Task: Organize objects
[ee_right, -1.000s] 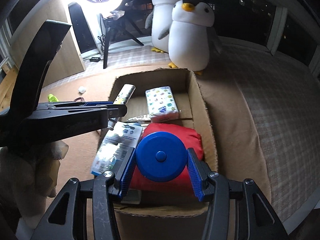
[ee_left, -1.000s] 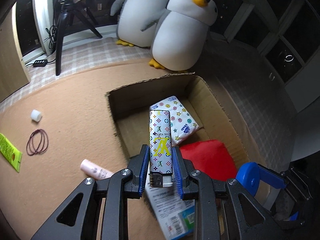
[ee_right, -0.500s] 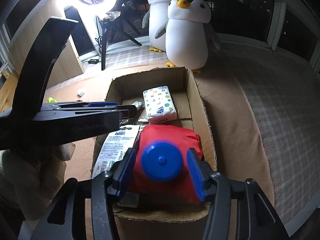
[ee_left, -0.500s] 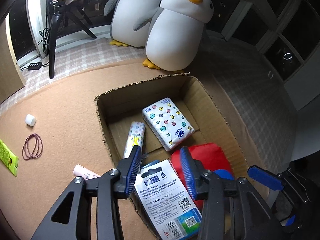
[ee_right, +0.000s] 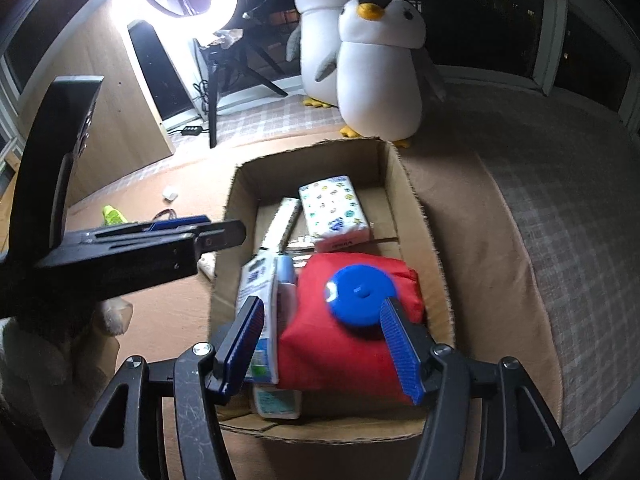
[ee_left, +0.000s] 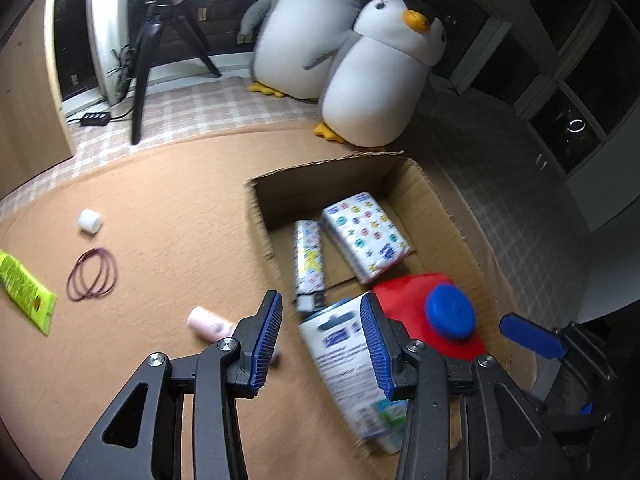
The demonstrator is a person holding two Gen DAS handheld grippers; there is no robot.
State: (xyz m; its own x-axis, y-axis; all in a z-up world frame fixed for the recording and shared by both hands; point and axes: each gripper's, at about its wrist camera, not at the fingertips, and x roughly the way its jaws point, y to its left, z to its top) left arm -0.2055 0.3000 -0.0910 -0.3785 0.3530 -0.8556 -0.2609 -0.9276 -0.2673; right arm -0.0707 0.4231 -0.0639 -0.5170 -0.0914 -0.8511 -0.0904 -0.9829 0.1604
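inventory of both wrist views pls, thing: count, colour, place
cardboard box: 1, brown, on the tan mat
lighter: 1, white patterned, in box
tissue pack: 1, white patterned, in box beside lighter
red pouch: 1, in box, near end
blue disc: 1, on red pouch
blister pack: 1, white and blue, in box, near left
pink tube: 1, on mat
hair ties: loops, maroon, mat
white cap: 1, mat
green packet: 1, mat
plush penguins: 2, white and grey, behind box
left gripper: open, empty
right gripper: open, empty
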